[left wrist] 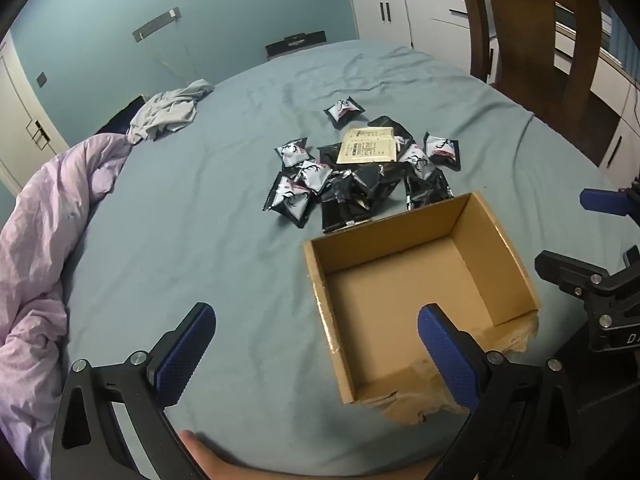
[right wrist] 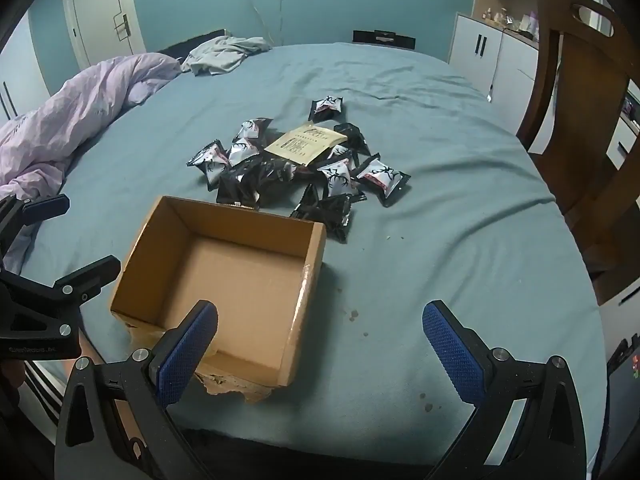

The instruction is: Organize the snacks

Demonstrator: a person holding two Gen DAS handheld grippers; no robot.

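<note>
A pile of several black and silver snack packets (left wrist: 360,172) (right wrist: 296,164) lies on the blue bedsheet, with a beige sachet (left wrist: 368,146) (right wrist: 306,144) on top. One packet (left wrist: 343,110) (right wrist: 327,107) lies apart behind the pile. An open, empty cardboard box (left wrist: 420,300) (right wrist: 224,280) with a torn near edge sits in front of the pile. My left gripper (left wrist: 316,356) is open and empty, over the sheet at the box's left wall. My right gripper (right wrist: 320,352) is open and empty, over the box's right wall. Each gripper shows at the other view's edge (left wrist: 592,240) (right wrist: 60,240).
A crumpled lilac duvet (left wrist: 48,240) (right wrist: 80,108) lies on the bed's left side, with a grey garment (left wrist: 172,110) (right wrist: 224,54) behind it. A wooden chair (left wrist: 536,40) (right wrist: 580,100) stands at the bed's right edge. White cabinets (left wrist: 384,16) (right wrist: 492,56) line the far wall.
</note>
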